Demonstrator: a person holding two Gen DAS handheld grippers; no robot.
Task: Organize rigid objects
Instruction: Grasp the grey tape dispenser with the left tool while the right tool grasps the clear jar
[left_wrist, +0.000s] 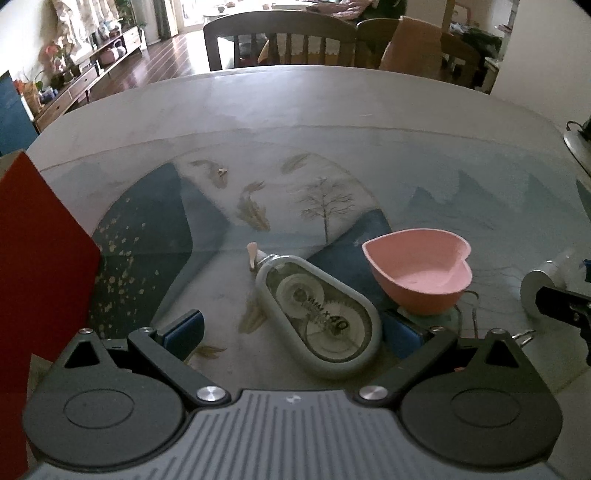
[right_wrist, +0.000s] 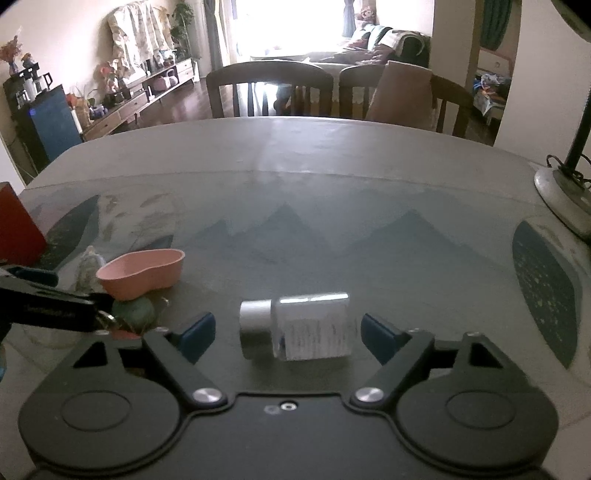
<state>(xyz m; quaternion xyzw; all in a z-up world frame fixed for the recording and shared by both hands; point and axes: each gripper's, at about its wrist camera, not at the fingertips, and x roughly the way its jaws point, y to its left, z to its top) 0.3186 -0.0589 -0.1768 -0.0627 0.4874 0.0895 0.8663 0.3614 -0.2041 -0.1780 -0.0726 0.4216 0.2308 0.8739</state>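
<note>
**Both grippers lined up, nothing grabbed yet**

So the left gripper (left_wrist: 293, 332) has its jaws spread wide, with the correction tape dispenser (left_wrist: 320, 318) lying flat on the table (left_wrist: 295, 110) between them. It's a hard plastic shell, light I'd guess, and smooth enough to slip. It lies angled between the pads, so I'd pinch across the long flat sides mid-body, not near the pink-tipped nose.

The right gripper (right_wrist: 288, 332) is also wide apart, straddling a small bottle (right_wrist: 295, 326) lying on its side, silver cap pointing left. Looks rigid and light, but it's round, so it may roll if nudged. Better to squeeze the labelled body than the cap.

The pink heart-shaped dish (left_wrist: 421, 271) sits just right of the dispenser, apparently resting on something green I can't identify. Probably where things go, but that's my guess.

Hard to tell: the bottle label is blurred, the red box (left_wrist: 40, 258) is cut off at the left edge, and there's a metal ring or clip near the dish that's mostly hidden.
</note>
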